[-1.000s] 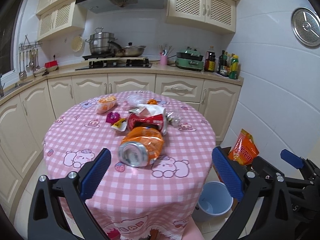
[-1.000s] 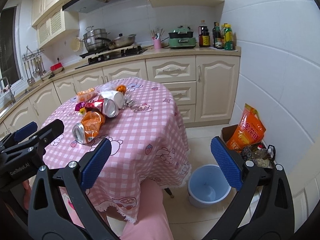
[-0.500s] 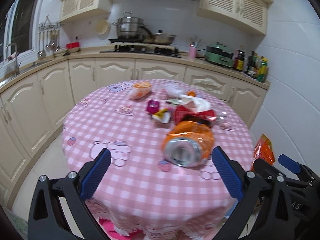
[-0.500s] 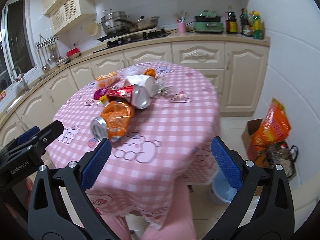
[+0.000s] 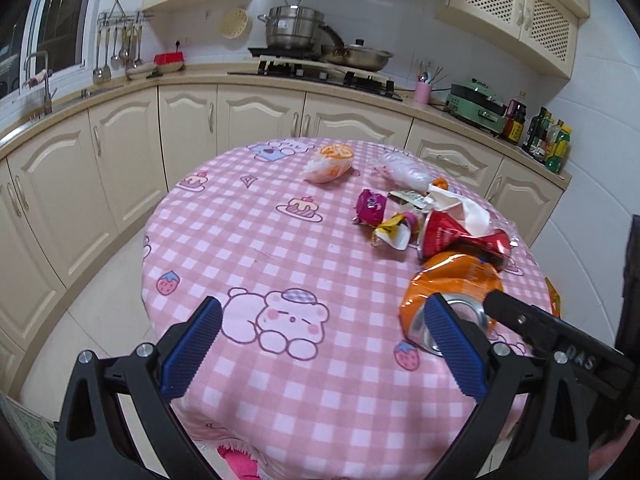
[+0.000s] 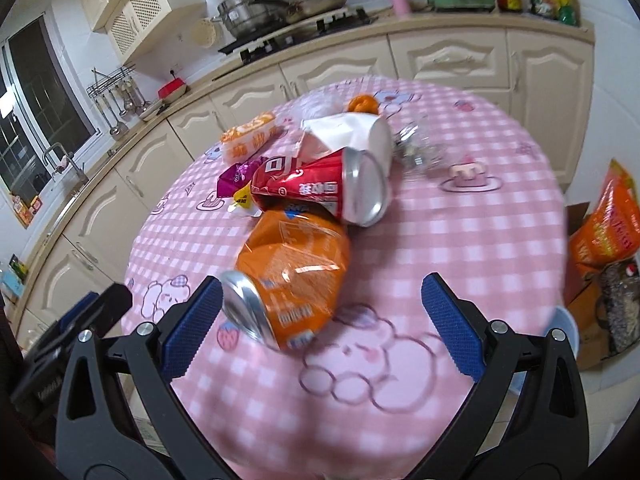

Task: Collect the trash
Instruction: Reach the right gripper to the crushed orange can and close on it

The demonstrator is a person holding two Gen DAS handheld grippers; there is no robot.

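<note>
A round table with a pink checked cloth (image 5: 256,248) (image 6: 472,240) holds a heap of trash. A crushed orange can (image 5: 452,284) (image 6: 296,276) lies nearest me, with a crushed red can (image 5: 460,236) (image 6: 320,188) behind it, then white paper (image 6: 344,132), a purple wrapper (image 5: 372,206), a yellow wrapper (image 5: 394,232) and an orange-white snack bag (image 5: 330,162) (image 6: 250,138). My left gripper (image 5: 320,348) is open and empty over the table's near edge, left of the orange can. My right gripper (image 6: 320,326) is open and empty, low over the table just in front of the orange can.
Cream kitchen cabinets and a counter with a stove and pots (image 5: 296,28) curve behind the table. A light blue bin (image 6: 568,332) shows on the floor at the right, beside an orange bag (image 6: 608,224) and a cardboard box. Clear plastic (image 6: 416,144) lies behind the cans.
Both grippers have moved in closer to the table and lower. The left one has swung to the left of the cans. The right one now faces the orange can. Nothing was picked up.
</note>
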